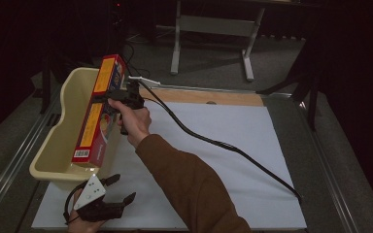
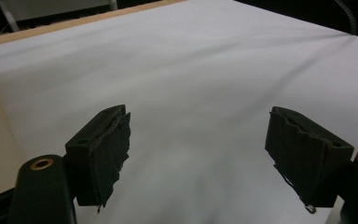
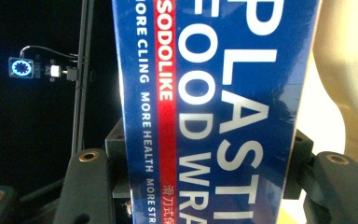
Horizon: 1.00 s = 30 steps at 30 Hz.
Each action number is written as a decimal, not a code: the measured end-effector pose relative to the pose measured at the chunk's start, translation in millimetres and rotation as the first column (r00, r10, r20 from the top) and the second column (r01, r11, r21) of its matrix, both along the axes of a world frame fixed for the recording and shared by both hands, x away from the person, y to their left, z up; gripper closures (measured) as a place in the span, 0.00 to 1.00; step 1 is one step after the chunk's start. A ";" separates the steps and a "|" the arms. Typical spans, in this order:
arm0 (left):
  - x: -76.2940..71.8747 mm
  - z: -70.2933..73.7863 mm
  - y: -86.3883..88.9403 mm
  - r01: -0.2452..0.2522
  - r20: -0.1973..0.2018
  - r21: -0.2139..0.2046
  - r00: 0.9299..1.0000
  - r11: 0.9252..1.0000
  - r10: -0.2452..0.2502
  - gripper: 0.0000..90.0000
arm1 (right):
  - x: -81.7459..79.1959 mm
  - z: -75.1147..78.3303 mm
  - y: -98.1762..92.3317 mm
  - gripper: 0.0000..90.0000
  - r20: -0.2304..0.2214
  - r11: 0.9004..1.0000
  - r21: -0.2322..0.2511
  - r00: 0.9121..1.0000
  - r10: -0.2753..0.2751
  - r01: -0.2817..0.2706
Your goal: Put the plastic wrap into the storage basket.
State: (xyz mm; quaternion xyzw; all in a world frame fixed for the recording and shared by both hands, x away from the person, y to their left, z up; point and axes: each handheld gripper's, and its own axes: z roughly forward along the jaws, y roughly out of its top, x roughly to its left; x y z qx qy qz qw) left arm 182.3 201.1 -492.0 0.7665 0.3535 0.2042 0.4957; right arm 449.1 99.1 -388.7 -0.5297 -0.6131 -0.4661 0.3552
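Plastic wrap box (image 3: 214,112): cardboard, glossy printed finish, blue face catching glare, smooth.
Tub (image 1: 60,145): cream plastic, smooth, soft sheen.
Surface cover (image 2: 205,79): white sheet, matt, smooth, faint creases; paper or cloth, cannot tell.
Surface edge (image 1: 209,97): bare wood, light, matt.
Left gripper (image 1: 116,188): black matt plastic; pads (image 2: 116,144) rough, frayed at edges. Top plate (image 1: 90,191) pale grey, matt.
Right gripper (image 1: 124,94): black matt body, brass-looking inserts (image 3: 88,156).
Sleeve (image 1: 189,184): brown cloth, matt.
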 end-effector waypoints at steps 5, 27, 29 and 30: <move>-0.1 0.0 0.6 -0.001 -0.001 0.000 1.000 1.000 0.001 0.24 | -1.5 -5.0 2.9 0.44 -0.015 1.000 0.008 1.000 -0.007 0.007; -0.5 0.1 0.7 0.001 -0.002 0.001 1.000 1.000 -0.001 0.24 | -15.8 -20.5 21.1 0.44 0.010 1.000 -0.007 1.000 -0.024 0.024; -0.6 0.0 1.0 0.000 -0.002 -0.003 1.000 1.000 0.000 0.24 | -15.6 -22.5 21.8 0.44 0.001 1.000 -0.013 1.000 -0.028 0.028; -0.6 0.0 1.1 -0.001 -0.003 -0.004 1.000 1.000 0.001 0.24 | -15.4 -23.2 21.9 0.44 -0.004 0.999 -0.017 1.000 -0.029 0.029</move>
